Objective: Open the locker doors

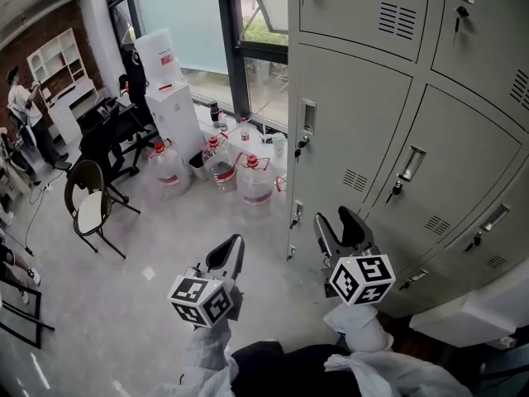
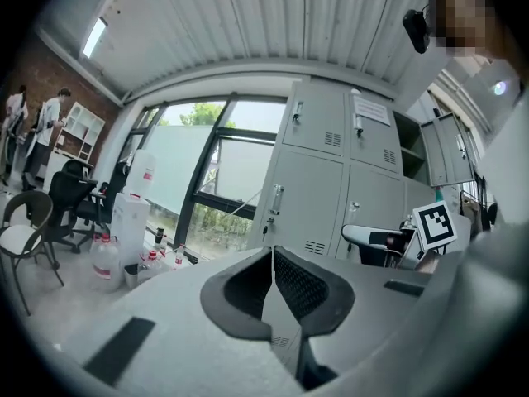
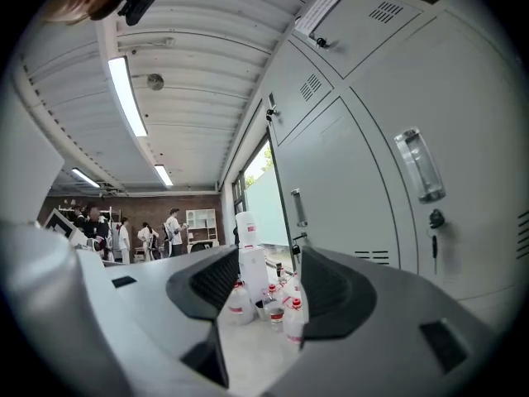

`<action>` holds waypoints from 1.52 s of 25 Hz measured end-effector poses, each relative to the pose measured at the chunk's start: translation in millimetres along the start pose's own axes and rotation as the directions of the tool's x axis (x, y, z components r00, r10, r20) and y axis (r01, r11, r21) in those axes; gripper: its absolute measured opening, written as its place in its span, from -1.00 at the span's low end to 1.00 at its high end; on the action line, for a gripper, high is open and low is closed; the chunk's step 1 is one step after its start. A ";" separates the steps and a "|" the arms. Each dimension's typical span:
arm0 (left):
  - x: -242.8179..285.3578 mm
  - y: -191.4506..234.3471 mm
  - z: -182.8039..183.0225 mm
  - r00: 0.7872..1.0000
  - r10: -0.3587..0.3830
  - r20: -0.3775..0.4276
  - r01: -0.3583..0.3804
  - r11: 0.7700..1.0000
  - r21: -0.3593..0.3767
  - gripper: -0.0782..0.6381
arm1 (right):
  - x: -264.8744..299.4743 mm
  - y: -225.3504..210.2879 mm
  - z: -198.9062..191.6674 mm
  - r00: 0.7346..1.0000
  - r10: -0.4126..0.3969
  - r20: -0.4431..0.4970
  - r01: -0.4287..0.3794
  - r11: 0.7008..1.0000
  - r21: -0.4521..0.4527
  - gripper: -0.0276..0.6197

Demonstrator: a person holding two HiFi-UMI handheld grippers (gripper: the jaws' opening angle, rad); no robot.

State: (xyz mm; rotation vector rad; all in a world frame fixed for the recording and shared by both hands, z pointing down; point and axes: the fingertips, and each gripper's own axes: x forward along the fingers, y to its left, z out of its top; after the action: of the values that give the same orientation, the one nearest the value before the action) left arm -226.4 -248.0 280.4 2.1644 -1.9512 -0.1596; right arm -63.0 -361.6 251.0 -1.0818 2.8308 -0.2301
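Left gripper (image 1: 225, 259) has its jaws pressed together, empty. Right gripper (image 1: 335, 222) has its jaws apart with nothing between them; through the gap I see only far-off water bottles (image 3: 285, 304) on the floor. Lockers (image 1: 355, 122) stand just right of the right gripper, the doors facing me shut, and neither gripper touches them.

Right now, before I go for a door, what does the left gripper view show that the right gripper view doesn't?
Only the left gripper view: the left gripper, jaws together, with the right gripper beside it, in front of the lockers.
Only the right gripper view: the right gripper's own jaws apart with nothing between them, and one door's handle and key close up.
Both: closed locker doors, the water dispenser, jugs on the floor, and people by the brick wall.
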 end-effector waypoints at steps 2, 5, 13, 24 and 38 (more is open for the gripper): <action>7.1 18.9 -1.9 1.000 -0.023 0.003 0.023 0.999 0.023 -0.74 | 19.1 2.7 -5.2 1.000 -0.011 0.019 0.011 1.000 -0.003 -0.23; 15.4 40.7 -0.3 0.998 -0.051 0.026 0.050 0.997 0.062 -0.74 | 43.0 4.0 -14.1 0.999 -0.032 0.037 0.032 0.999 -0.005 -0.23; 46.3 76.2 13.0 0.992 -0.116 0.043 0.113 0.992 0.058 -0.74 | 91.7 3.4 -6.1 0.994 -0.084 0.064 0.087 0.996 -0.038 -0.23; 114.3 127.1 25.6 0.992 -0.130 0.003 0.129 0.990 0.063 -0.74 | 172.3 -24.4 35.6 0.979 -0.144 0.146 0.153 0.987 -0.056 -0.23; 211.3 172.3 44.4 0.964 -0.264 -0.018 0.265 0.963 0.041 -0.74 | 240.0 -46.6 54.9 0.933 -0.288 0.216 0.323 0.934 -0.153 -0.23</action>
State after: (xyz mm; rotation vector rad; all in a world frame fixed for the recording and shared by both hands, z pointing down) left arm -379.7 -477.5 292.4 2.4413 -1.6652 -0.1479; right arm -202.4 -562.2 195.3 -1.4983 2.5428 0.1144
